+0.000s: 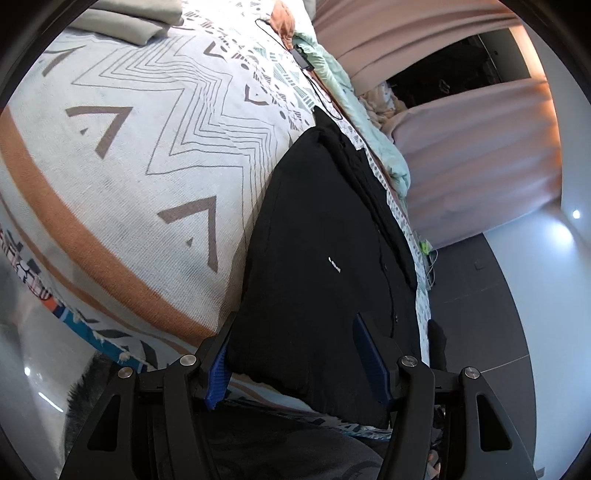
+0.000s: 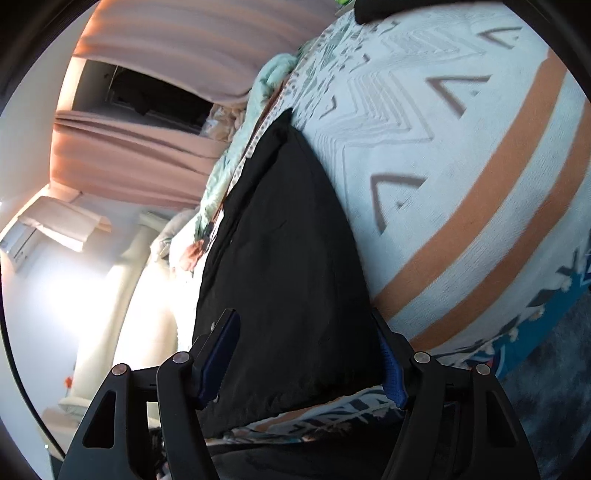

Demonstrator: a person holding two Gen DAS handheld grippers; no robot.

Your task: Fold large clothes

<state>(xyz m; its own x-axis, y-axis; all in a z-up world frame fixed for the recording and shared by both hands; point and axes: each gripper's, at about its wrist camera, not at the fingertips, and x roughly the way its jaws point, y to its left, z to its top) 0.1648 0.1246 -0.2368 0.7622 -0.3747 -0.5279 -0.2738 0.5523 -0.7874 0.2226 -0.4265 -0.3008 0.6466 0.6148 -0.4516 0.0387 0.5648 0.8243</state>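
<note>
A black garment (image 1: 325,251) with a small white logo lies folded on the patterned bed cover (image 1: 140,155). It also shows in the right wrist view (image 2: 284,266). My left gripper (image 1: 299,362) is open, its blue-padded fingers (image 1: 371,360) astride the garment's near corner edge. My right gripper (image 2: 308,362) is open too, its blue fingers (image 2: 219,360) on either side of the garment's near edge. Neither gripper clamps the cloth.
The cover (image 2: 461,166) has zigzag lines, grey triangles and orange bands. Folded grey clothes (image 1: 129,18) lie at the far end. A black cable and box (image 1: 301,59) and a mint blanket (image 1: 373,122) lie along the bed edge. Pink curtains (image 1: 461,140) and dark floor (image 1: 487,302) lie beyond.
</note>
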